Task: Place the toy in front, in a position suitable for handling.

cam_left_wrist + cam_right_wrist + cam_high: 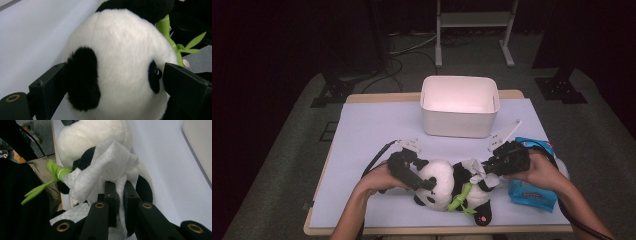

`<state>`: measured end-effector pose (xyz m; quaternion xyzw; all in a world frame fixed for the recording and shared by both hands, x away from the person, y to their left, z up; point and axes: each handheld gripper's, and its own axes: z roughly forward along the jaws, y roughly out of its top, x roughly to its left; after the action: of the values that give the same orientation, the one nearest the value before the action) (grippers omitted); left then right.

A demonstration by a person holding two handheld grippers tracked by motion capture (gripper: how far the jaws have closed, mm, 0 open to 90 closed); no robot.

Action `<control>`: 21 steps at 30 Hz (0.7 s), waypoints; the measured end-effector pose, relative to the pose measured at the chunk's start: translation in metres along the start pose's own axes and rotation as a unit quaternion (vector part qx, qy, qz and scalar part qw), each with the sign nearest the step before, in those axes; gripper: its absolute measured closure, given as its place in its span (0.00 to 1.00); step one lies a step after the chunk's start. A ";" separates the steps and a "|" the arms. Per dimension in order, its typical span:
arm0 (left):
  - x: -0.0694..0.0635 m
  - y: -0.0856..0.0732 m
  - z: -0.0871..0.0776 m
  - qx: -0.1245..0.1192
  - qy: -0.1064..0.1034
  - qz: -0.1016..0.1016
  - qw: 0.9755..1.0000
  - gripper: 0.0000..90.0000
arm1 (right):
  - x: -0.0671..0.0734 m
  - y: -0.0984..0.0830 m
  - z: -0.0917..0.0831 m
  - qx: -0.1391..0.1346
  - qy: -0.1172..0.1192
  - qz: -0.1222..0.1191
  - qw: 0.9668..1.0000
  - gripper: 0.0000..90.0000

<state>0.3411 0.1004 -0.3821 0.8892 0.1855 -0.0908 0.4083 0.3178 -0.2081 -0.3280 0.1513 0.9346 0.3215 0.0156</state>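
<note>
A plush panda (447,187) lies on the pale blue mat near the table's front edge, with a green bamboo sprig (460,197) across its belly. My left gripper (428,185) is open, its jaws standing on either side of the panda's head (120,62), one by the black ear and one by the eye. My right gripper (484,170) is shut on a crumpled white wipe (105,167), which rests against the panda's body (87,137) just above the bamboo sprig (55,173).
An empty white bin (459,125) stands at the back middle of the mat (377,125). A blue pack of wipes (532,192) lies under my right hand at the front right. Cables trail from both grippers toward the front edge.
</note>
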 end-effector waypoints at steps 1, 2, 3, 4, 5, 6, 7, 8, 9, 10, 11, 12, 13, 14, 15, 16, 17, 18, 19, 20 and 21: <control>0.000 0.001 0.001 0.000 -0.002 0.001 1.000 0.08 | 0.000 0.000 0.000 -0.002 0.001 0.000 1.000 0.93; 0.001 0.002 0.002 0.001 -0.002 0.002 1.000 0.08 | 0.000 0.000 0.001 -0.002 0.002 0.001 1.000 0.93; 0.001 0.003 0.002 0.003 -0.004 0.003 1.000 0.08 | 0.000 0.000 0.001 -0.003 0.002 0.003 1.000 0.93; 0.002 0.003 0.002 0.004 -0.006 0.005 1.000 0.08 | 0.000 0.000 0.001 -0.004 0.002 0.003 1.000 0.93; 0.003 0.003 0.002 0.003 -0.008 0.007 1.000 0.10 | -0.001 -0.001 0.001 -0.004 0.002 0.003 1.000 0.93; 0.004 0.003 0.001 0.001 -0.007 0.010 1.000 0.14 | -0.001 -0.001 0.001 -0.005 0.002 0.001 1.000 0.93; 0.004 0.002 0.001 -0.003 -0.007 0.010 1.000 0.17 | -0.002 -0.001 0.001 -0.006 0.002 0.002 1.000 0.93; 0.004 0.001 0.000 -0.006 -0.005 0.014 1.000 0.22 | -0.002 0.000 0.001 -0.007 0.001 0.004 1.000 0.93; 0.004 0.001 -0.001 -0.010 0.000 0.017 1.000 0.26 | -0.003 0.000 0.001 -0.009 -0.001 0.005 1.000 0.93; 0.003 0.001 -0.002 -0.013 0.006 0.023 1.000 0.28 | -0.005 0.000 0.001 -0.014 -0.002 0.005 1.000 0.93; 0.003 0.001 -0.002 -0.017 0.011 0.026 0.999 0.32 | -0.007 0.001 0.000 -0.016 -0.003 0.006 1.000 0.93; 0.003 0.001 -0.002 -0.017 0.011 0.026 0.999 0.33 | -0.007 0.001 0.000 -0.016 -0.003 0.006 1.000 0.93; 0.003 0.004 -0.005 -0.021 0.027 0.039 0.999 0.35 | -0.012 0.001 -0.001 -0.022 -0.002 0.011 1.000 0.93; 0.003 0.005 -0.006 -0.019 0.030 0.043 0.998 0.36 | -0.014 0.002 -0.001 -0.023 0.001 0.017 1.000 0.93; 0.002 0.007 -0.006 -0.020 0.034 0.045 0.998 0.36 | -0.017 0.002 -0.001 -0.024 0.003 0.020 1.000 0.93; 0.002 0.010 -0.007 -0.025 0.041 0.051 0.998 0.37 | -0.020 0.003 -0.002 -0.025 0.005 0.021 0.999 0.93; 0.001 0.011 -0.008 -0.027 0.045 0.053 0.997 0.37 | -0.022 0.005 -0.003 -0.024 0.001 0.023 0.999 0.93; 0.001 0.014 -0.010 -0.028 0.052 0.061 0.996 0.37 | -0.024 0.006 -0.003 -0.023 0.000 0.024 0.999 0.93; 0.000 0.016 -0.012 -0.030 0.060 0.072 0.995 0.37 | -0.026 0.009 -0.003 -0.023 -0.001 0.024 0.999 0.93; -0.001 0.019 -0.014 -0.030 0.066 0.083 0.994 0.37 | -0.028 0.012 -0.003 -0.023 -0.002 0.026 0.999 0.93; -0.003 0.020 -0.016 -0.032 0.076 0.098 0.992 0.37 | -0.030 0.015 -0.002 -0.024 -0.004 0.025 0.999 0.93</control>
<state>0.3470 0.0995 -0.3569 0.8939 0.1311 0.0231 0.4281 0.3498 -0.2070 -0.3192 0.1752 0.9224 0.3438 0.0150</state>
